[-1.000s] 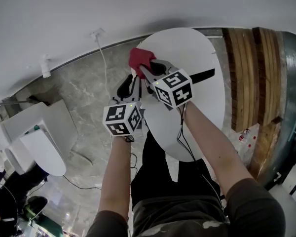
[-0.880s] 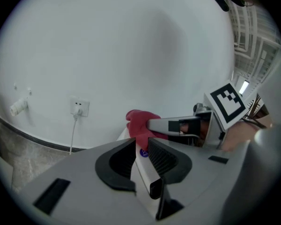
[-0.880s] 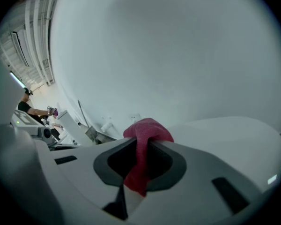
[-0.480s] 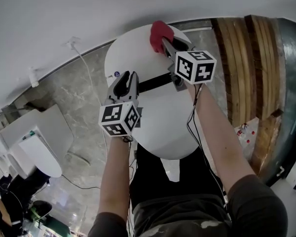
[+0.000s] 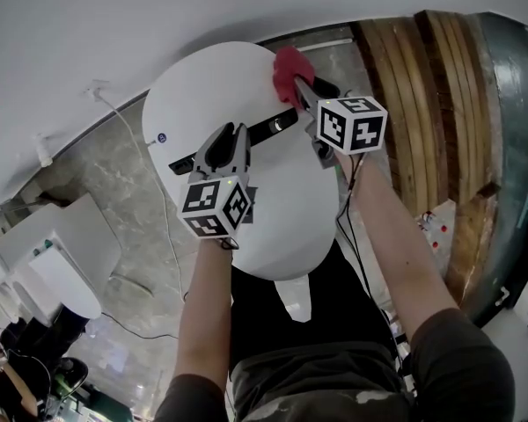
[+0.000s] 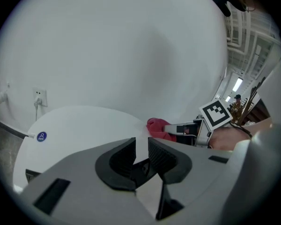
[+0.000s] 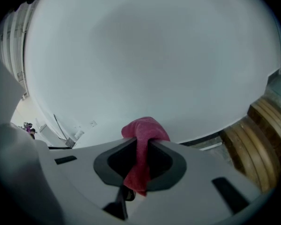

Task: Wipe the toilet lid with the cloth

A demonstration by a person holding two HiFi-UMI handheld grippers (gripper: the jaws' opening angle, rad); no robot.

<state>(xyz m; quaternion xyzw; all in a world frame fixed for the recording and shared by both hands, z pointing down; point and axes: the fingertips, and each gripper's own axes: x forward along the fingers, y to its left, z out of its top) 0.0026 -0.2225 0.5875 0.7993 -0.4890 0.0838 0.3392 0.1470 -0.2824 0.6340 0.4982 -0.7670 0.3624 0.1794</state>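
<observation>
Right gripper (image 5: 300, 88), fingers pinching the cloth (image 5: 286, 63), is now swept across the lid (image 5: 207, 90); left gripper (image 5: 228, 137) fingers stand slightly apart, empty; one pass seems done.

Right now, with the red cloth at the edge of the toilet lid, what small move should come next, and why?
Probably draw the right gripper leftward so the cloth sweeps over the lid. Its jaws are shut on the cloth, which sits at the lid's far right rim, and nearly all the white surface lies to its left and nearer the person.
</observation>
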